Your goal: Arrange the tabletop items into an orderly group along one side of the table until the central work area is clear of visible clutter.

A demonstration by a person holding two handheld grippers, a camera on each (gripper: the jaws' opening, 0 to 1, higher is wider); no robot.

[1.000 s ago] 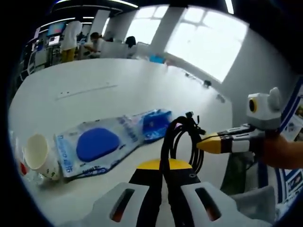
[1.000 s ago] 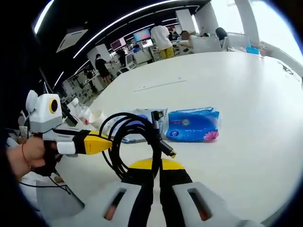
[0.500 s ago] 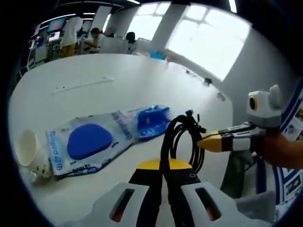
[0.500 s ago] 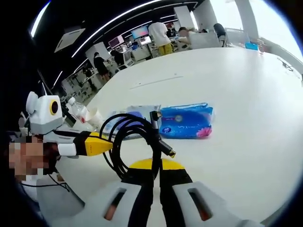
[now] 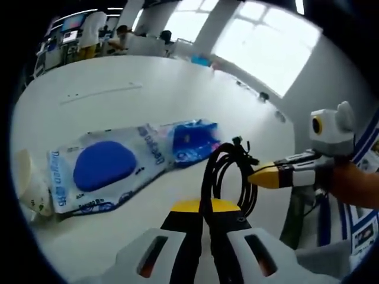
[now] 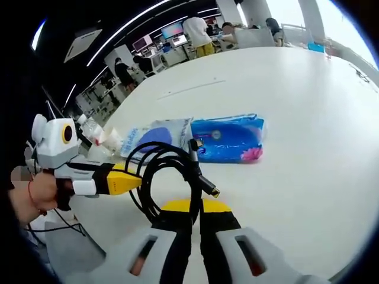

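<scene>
A coiled black cable (image 5: 228, 171) hangs above the white table (image 5: 118, 94). My left gripper (image 5: 205, 208) is shut on the coil's lower loops. My right gripper (image 5: 251, 176) comes in from the right, its yellow tip closed on the coil's far side. In the right gripper view the same cable (image 6: 157, 171) sits between the shut jaws of my right gripper (image 6: 195, 207), and the left gripper (image 6: 137, 180) pinches it from the left. Beyond lie a blue tissue pack (image 5: 192, 141) and a clear packet with a blue oval (image 5: 103, 168), side by side.
A paper cup (image 5: 25, 180) lies at the packet's left end near the table edge. The tissue pack (image 6: 228, 139), the packet (image 6: 151, 133) and a cup (image 6: 112, 141) line up across the table (image 6: 308, 118). People and desks fill the far background.
Both grippers keep the same hold on the cable. The cameras have shifted a little, so the packet and tissue pack sit slightly nearer and further left in the views.
</scene>
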